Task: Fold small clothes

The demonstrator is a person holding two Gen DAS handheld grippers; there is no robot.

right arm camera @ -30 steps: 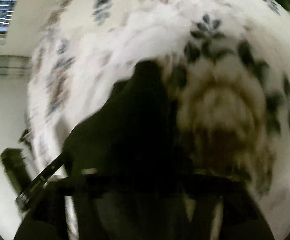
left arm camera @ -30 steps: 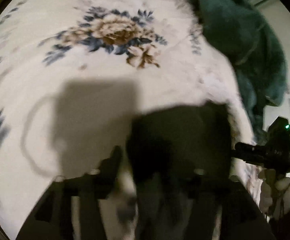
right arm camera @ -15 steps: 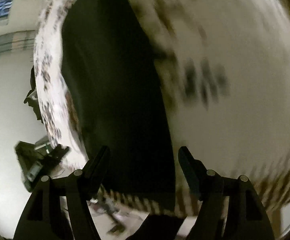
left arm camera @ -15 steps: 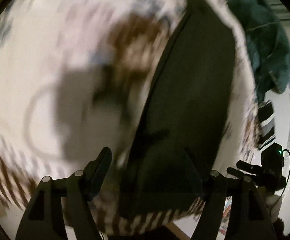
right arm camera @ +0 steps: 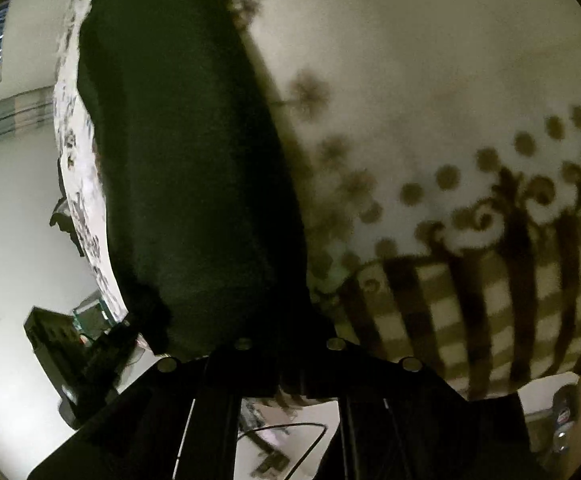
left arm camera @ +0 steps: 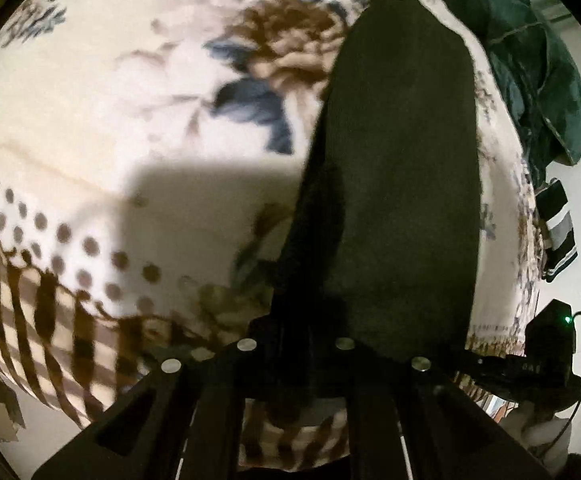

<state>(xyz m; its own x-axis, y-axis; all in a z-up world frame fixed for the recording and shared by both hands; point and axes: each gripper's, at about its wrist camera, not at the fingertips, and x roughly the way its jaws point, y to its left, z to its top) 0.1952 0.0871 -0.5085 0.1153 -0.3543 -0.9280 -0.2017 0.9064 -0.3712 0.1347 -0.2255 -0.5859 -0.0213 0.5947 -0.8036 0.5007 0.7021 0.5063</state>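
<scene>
A long black garment [left arm camera: 402, 168] lies stretched out on a floral blanket [left arm camera: 138, 92]; it also shows in the right wrist view [right arm camera: 178, 152]. My left gripper [left arm camera: 294, 344] is shut on the near edge of the garment, at its left corner. My right gripper [right arm camera: 290, 344] is shut on the near edge of the same garment, at its right corner. The fingertips are hidden by the dark cloth in both views.
A dark green garment [left arm camera: 530, 52] is heaped at the blanket's far right. A striped black-and-white cloth [left arm camera: 558, 232] hangs off the right side. The blanket's striped border [right arm camera: 490, 300] is near me. The other hand-held gripper [left arm camera: 546, 356] shows at the right.
Both grippers were open half a second ago at the garment's near edge. Now both have shut on it, and the garment lies longer and flatter along the blanket.
</scene>
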